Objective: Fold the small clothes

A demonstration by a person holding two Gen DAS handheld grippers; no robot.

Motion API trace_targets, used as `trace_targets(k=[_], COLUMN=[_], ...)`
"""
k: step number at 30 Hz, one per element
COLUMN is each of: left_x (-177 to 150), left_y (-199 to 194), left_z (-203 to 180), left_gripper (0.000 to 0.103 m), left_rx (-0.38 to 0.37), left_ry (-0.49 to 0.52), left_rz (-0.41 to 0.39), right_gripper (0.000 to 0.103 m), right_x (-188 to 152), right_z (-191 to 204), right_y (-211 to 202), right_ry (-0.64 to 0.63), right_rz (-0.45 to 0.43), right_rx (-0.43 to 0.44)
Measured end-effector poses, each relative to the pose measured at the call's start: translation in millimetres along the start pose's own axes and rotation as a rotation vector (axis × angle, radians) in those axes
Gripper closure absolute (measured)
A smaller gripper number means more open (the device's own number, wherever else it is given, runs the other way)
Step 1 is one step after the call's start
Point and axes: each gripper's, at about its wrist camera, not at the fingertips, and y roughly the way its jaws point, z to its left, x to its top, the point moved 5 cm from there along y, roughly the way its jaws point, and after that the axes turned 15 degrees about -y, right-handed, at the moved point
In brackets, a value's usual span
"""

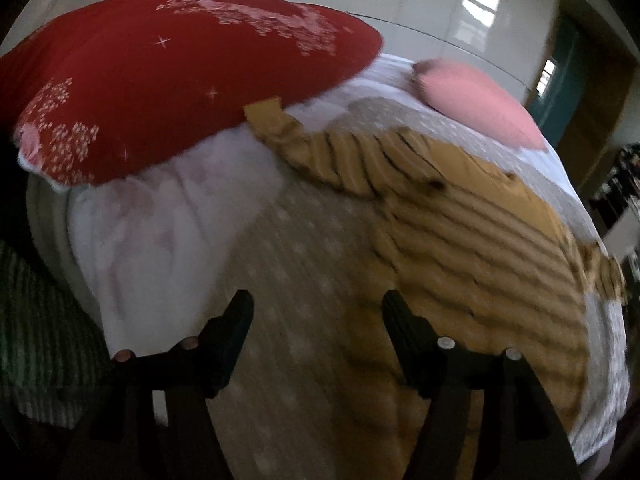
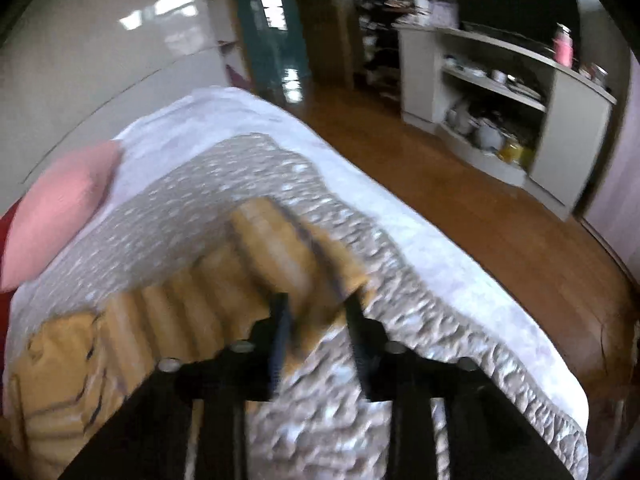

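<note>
Left wrist view: the left tool (image 1: 316, 308) hangs with its fingers spread wide, gripping nothing, above the grey dotted blanket (image 1: 288, 248) on the bed. The mustard striped garment (image 1: 460, 220) lies flat across the blanket, one sleeve reaching toward the red pillow (image 1: 172, 80) at the head of the bed; a pink pillow (image 1: 476, 100) sits near the far edge.

Right wrist view: the right tool (image 2: 316, 308) has its fingers set narrow around the garment's sleeve cuff (image 2: 304, 256), near the bed's foot-side edge; blur hides whether they actually pinch it.
</note>
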Motion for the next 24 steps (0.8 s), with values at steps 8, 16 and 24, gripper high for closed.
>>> trace_targets(k=[8,16,24], left_x=[87.5,131.4,198.8], left_y=[95.0,190.7,104.9], left_z=[2.0,0.9,15.9], left_gripper=[0.036,0.053,0.095], left_rx=[0.076,0.146,0.300], left_ry=[-0.048,-0.102,-0.077], left_rz=[0.023,0.137,-0.174], right_gripper=[0.059,0.059,0.059], right_x=[-48.2,-101.6,-125.4], right_z=[45.0,55.6,57.7], right_y=[-34.4,-38.0,-30.3], right_ry=[-0.071,-0.116,-0.144], right_rz=[-0.012,0.049,0.052], right_rx=[0.183,0.207,0.188])
